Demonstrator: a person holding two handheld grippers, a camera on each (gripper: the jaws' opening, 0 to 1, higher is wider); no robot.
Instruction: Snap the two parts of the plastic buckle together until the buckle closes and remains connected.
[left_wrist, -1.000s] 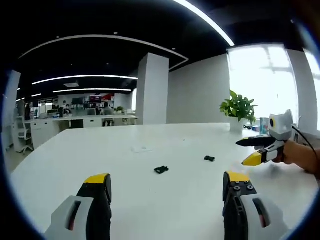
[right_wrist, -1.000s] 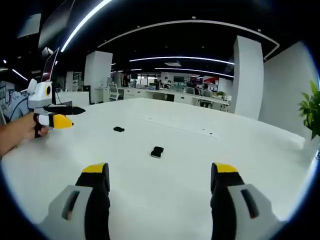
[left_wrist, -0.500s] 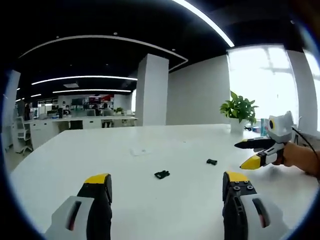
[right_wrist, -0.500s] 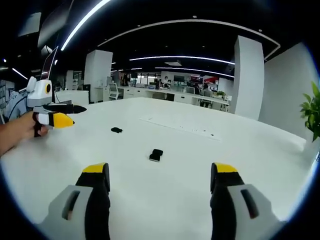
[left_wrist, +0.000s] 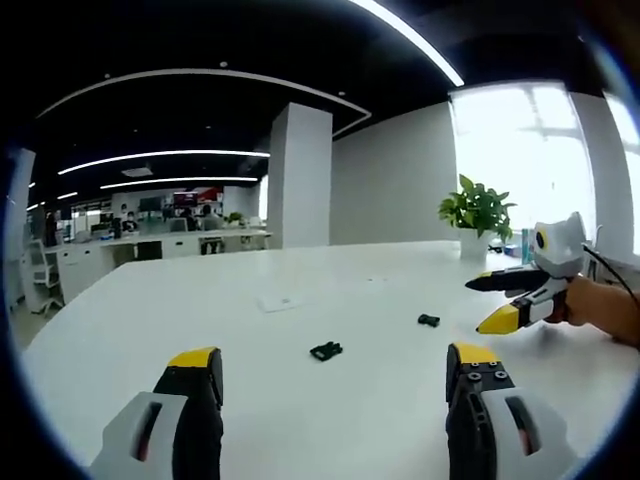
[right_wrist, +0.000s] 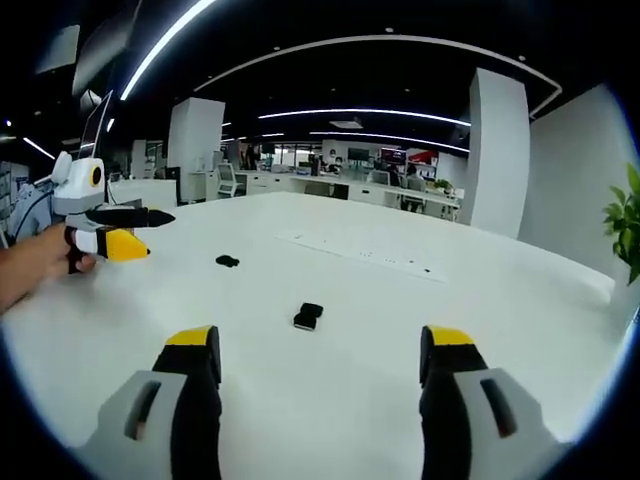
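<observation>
- Left gripper view: two black buckle halves lie apart on a white table (left_wrist: 300, 420) in an open-plan office, the nearer buckle piece (left_wrist: 326, 350) ahead between the jaws, the farther buckle piece (left_wrist: 429, 320) off to the right and beyond it.
- The left gripper (left_wrist: 335, 375) hovers above the table with its yellow-tipped jaws spread wide and nothing between them.
- The right gripper (left_wrist: 495, 300) comes in from the right, held in a person's hand (left_wrist: 600, 312), its jaws apart and empty, close to the farther piece but not touching it.
- Right gripper view: the same two halves sit well apart on the tabletop.
- Judged from this, the task has barely begun: neither half is grasped, and pickup, alignment and the snap all remain.
- A potted plant (left_wrist: 478, 215) stands at the table's far edge; its pot is the one container in sight, too small to make out further.
</observation>
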